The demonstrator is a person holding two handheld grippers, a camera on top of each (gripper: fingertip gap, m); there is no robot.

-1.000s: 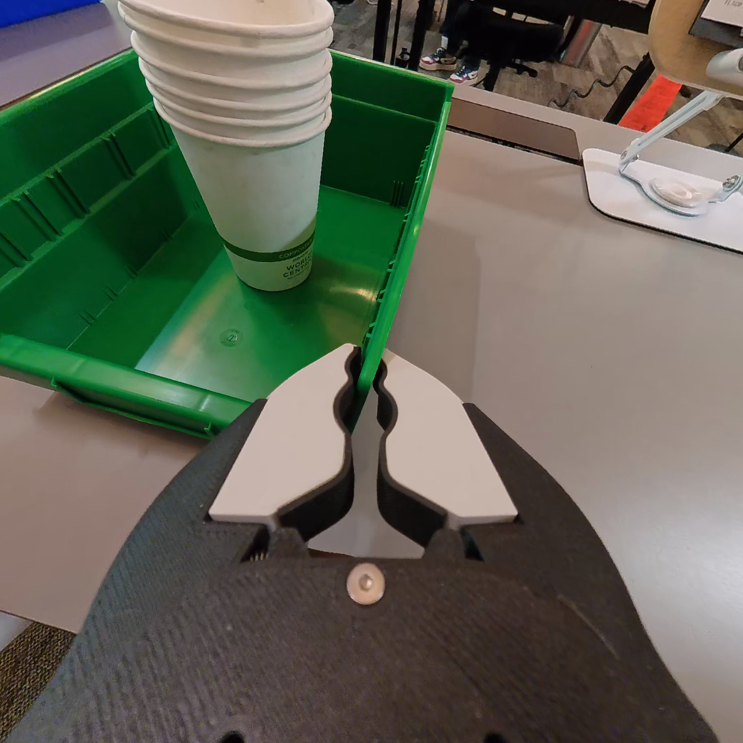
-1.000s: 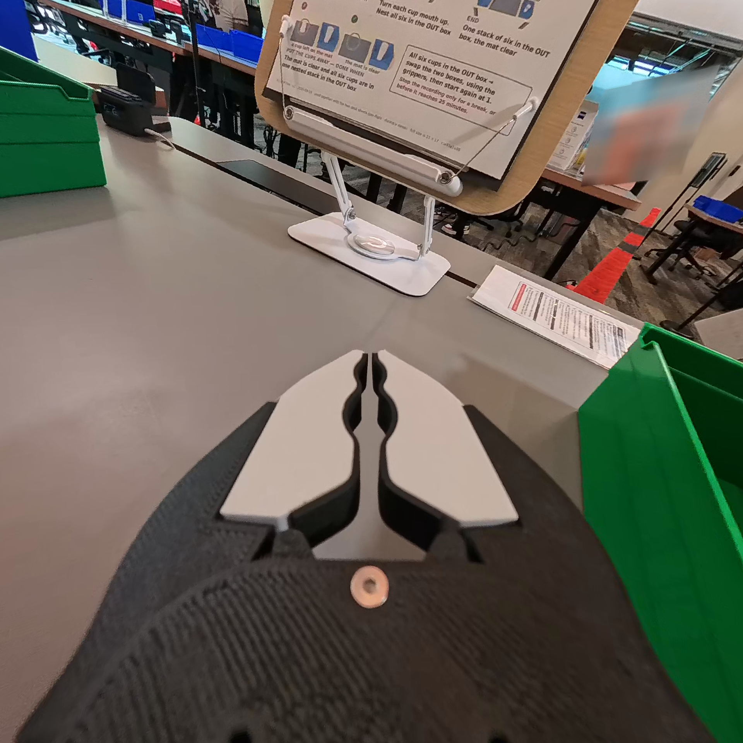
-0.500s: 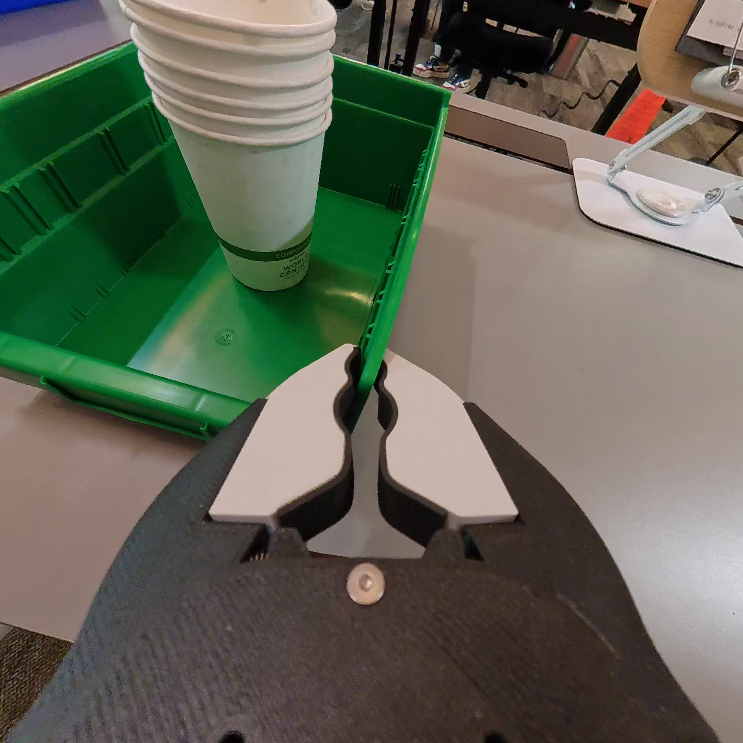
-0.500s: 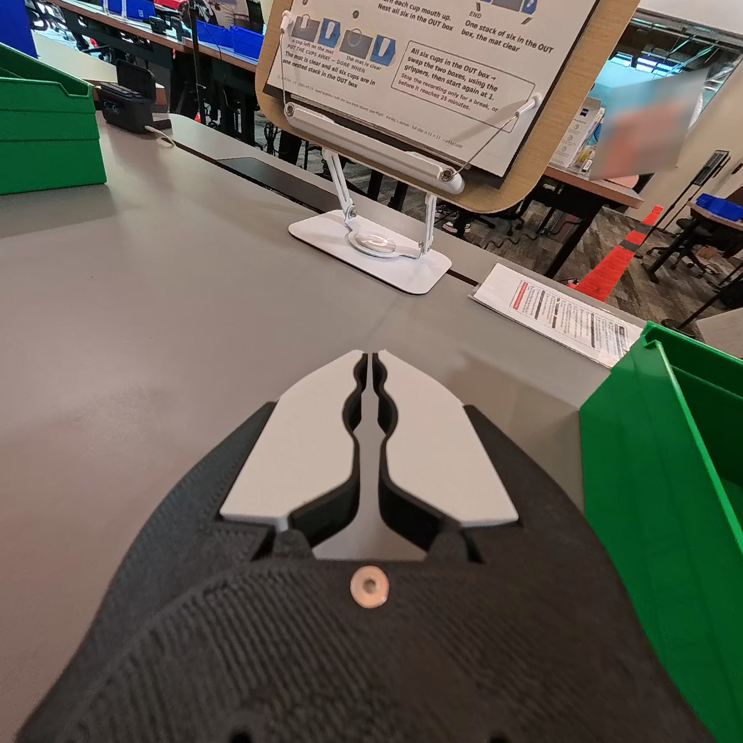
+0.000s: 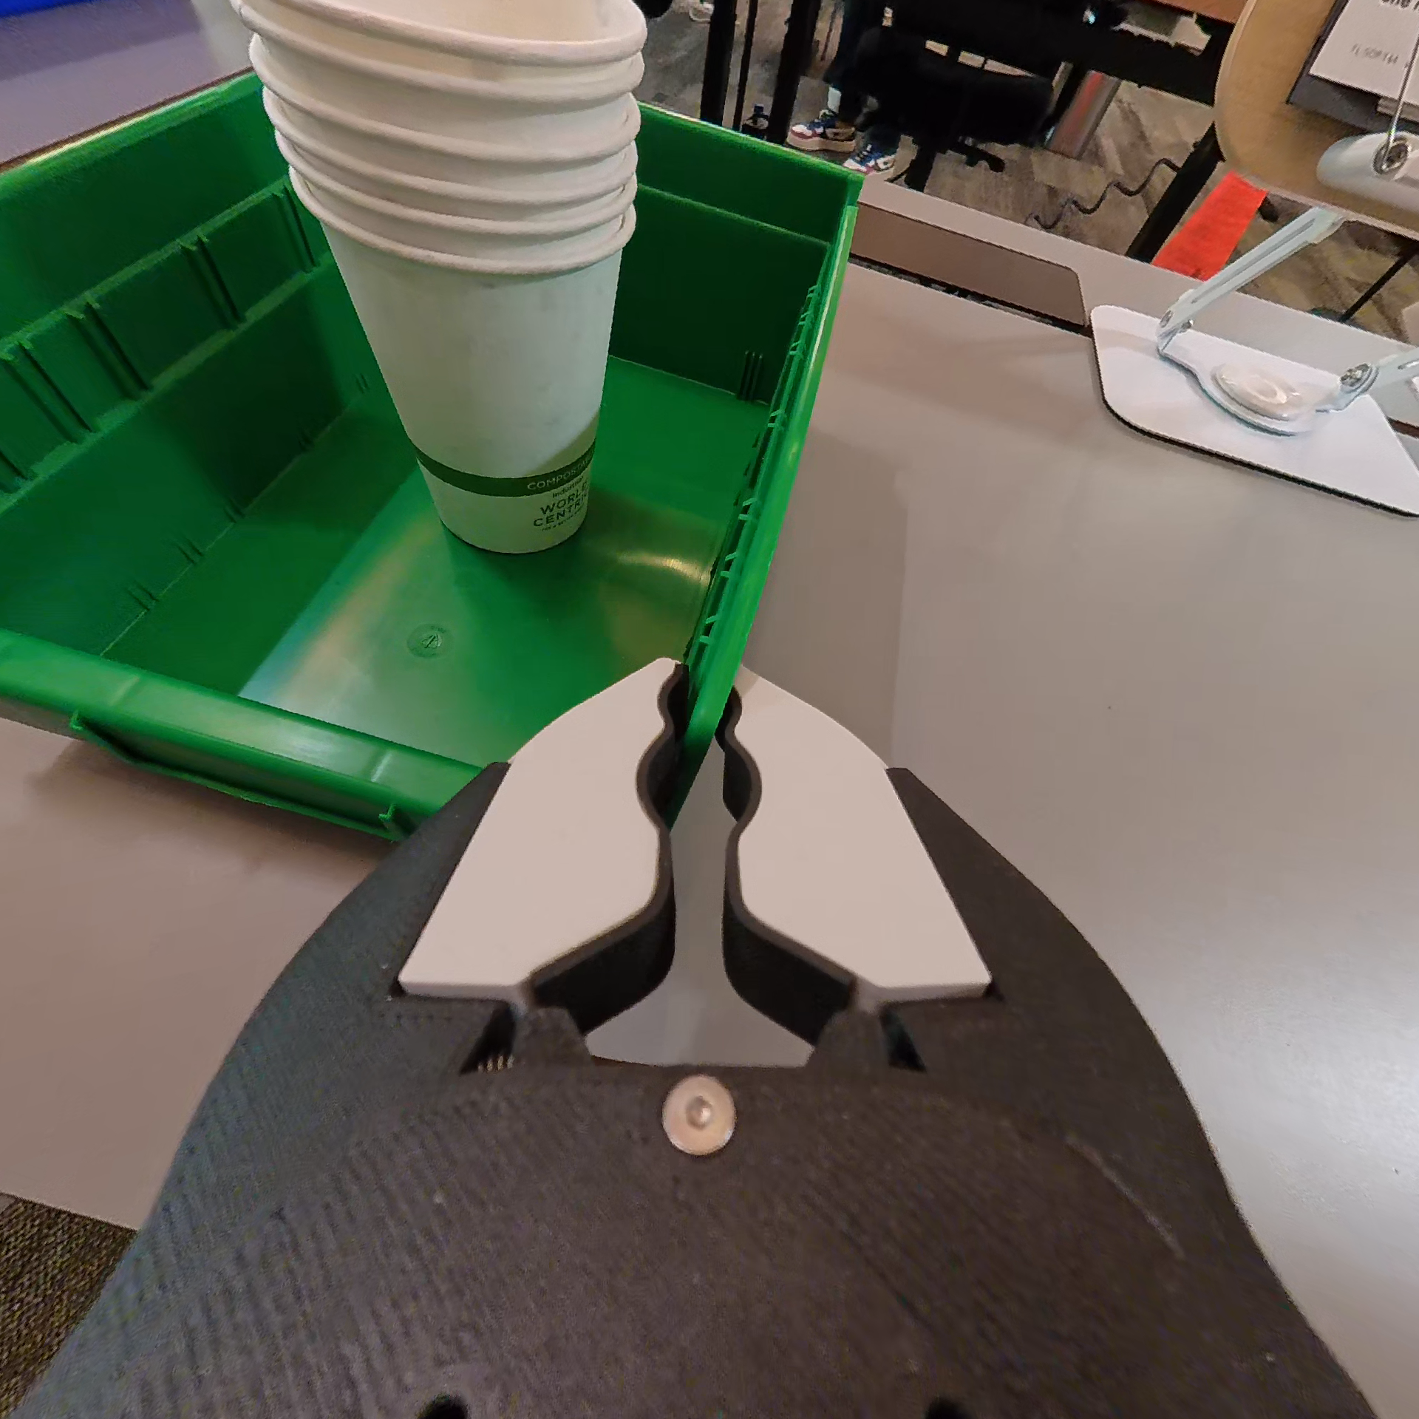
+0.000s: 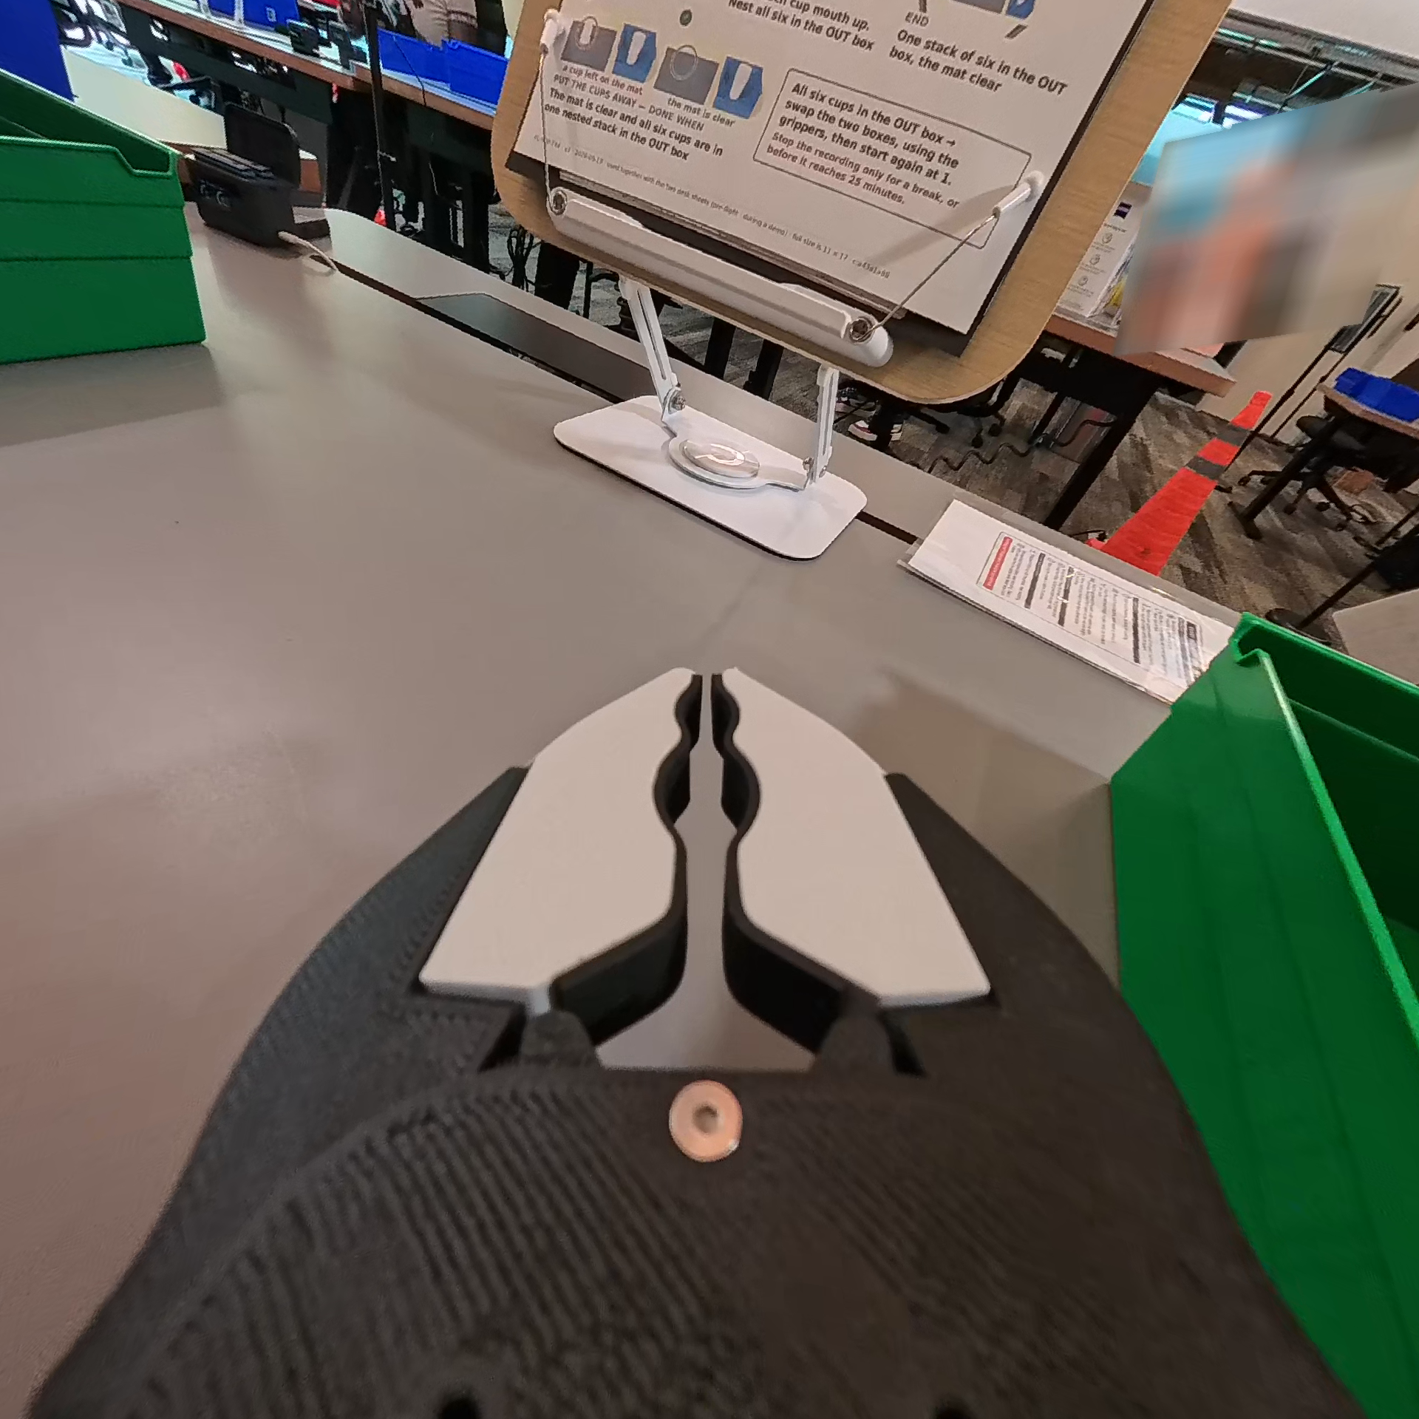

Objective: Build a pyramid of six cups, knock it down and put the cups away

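Note:
My left gripper (image 5: 702, 691) is shut on the right side wall of a green plastic bin (image 5: 775, 476) near its front right corner. A nested stack of several white paper cups (image 5: 491, 292) stands upright inside that bin on its floor. My right gripper (image 6: 706, 679) is shut and empty, held low over the grey table (image 6: 307, 614). A second green bin (image 6: 1267, 921) sits just to the right of my right gripper. The first bin also shows at the far left of the right wrist view (image 6: 84, 253).
A white stand (image 6: 714, 476) holding a wooden board with a printed sheet (image 6: 806, 138) stands at the back of the table; its base shows in the left wrist view (image 5: 1244, 407). A printed paper (image 6: 1075, 599) lies near the second bin. A black device (image 6: 246, 192) sits far left.
The left gripper, holding the bin wall, has shifted the bin and cups slightly rightward across the table. The right gripper has crept slightly forward and stays shut.

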